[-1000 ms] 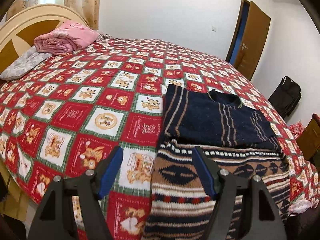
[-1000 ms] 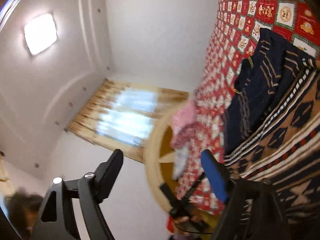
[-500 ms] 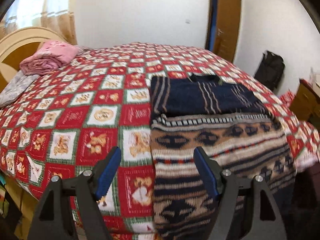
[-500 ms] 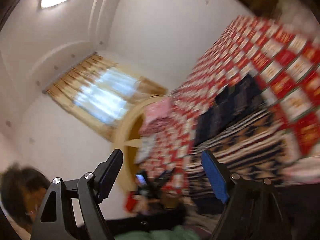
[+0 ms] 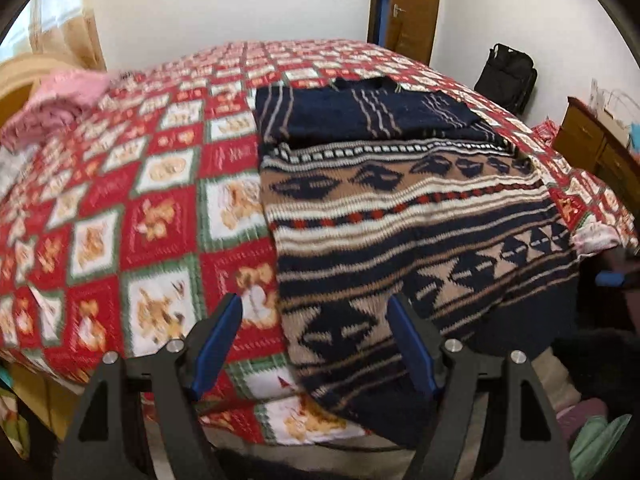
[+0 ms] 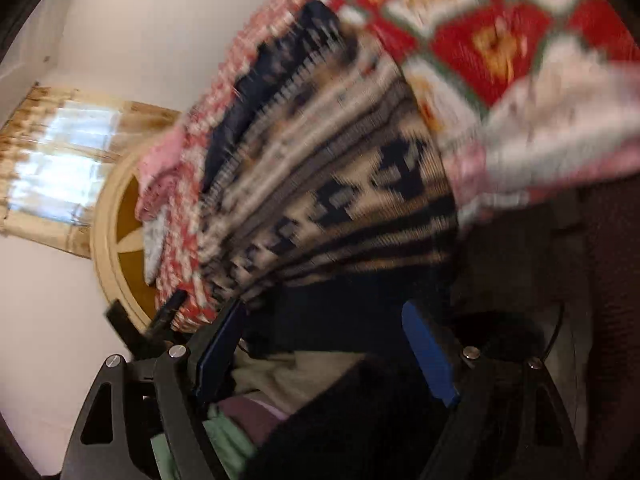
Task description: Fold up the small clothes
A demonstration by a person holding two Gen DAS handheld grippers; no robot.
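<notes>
Both tools stand wide with nothing between their blue pads: the left tool (image 5: 314, 340) hangs over the near edge of the bed (image 5: 152, 184), its jaws straddling the left border of the patterned sweater (image 5: 400, 220), and the right tool (image 6: 324, 344) sits low beside the bed's edge, near the dark hem of the same garment (image 6: 320, 184), not touching it as far as the blur allows. From the left wrist the layout reads clearly: the brown, cream and navy sweater lies spread on the red patchwork bedspread, its lower part draped over the near edge, while a navy striped sweater (image 5: 360, 114) lies folded just beyond it, touching its upper border. That view alone also shows a black bag (image 5: 508, 76) against the far wall, a brown door (image 5: 412, 4), a wooden cabinet (image 5: 592, 140) at the right, and a blue pad of the right tool peeking in at the right rim. The right wrist view is tilted and smeared by motion; only it shows a curtained window (image 6: 60, 160), the round wooden headboard (image 6: 116, 248), the black frame of the left tool (image 6: 148, 324) at the bed's edge, and pale and green cloth (image 6: 224, 436) low beneath the jaws. Pink folded bedding (image 5: 60, 100) appears in both views.
</notes>
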